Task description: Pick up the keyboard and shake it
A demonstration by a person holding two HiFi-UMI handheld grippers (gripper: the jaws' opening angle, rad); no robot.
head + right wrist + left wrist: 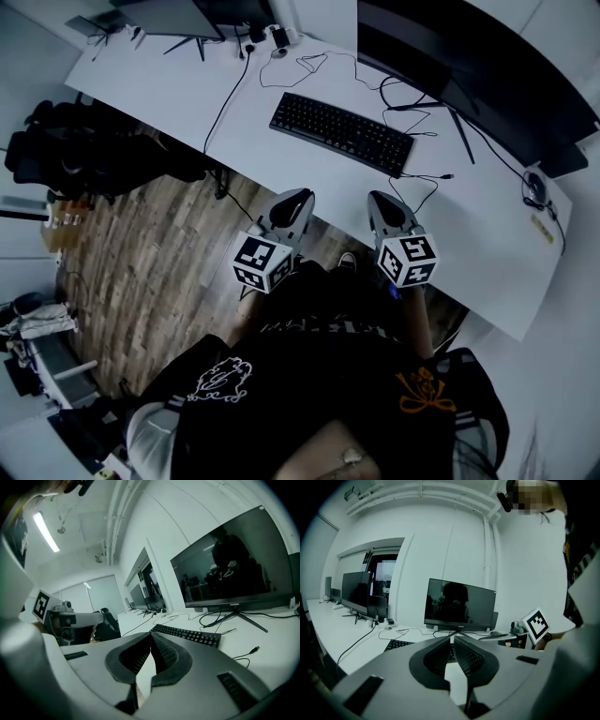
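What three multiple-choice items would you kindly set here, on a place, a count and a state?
1. Where is the black rectangular keyboard? A on the white desk. B on the wooden floor. C in a gripper's jaws.
2. How many black-and-white marker cubes show in the head view? A one. B two. C four.
3. How stand the jaws of the grey left gripper and right gripper? A shut, empty. B wide open. C clamping a cable.
Answers: A, it lies on the desk ahead of both grippers; B, one per gripper; A, pads meet with nothing between.
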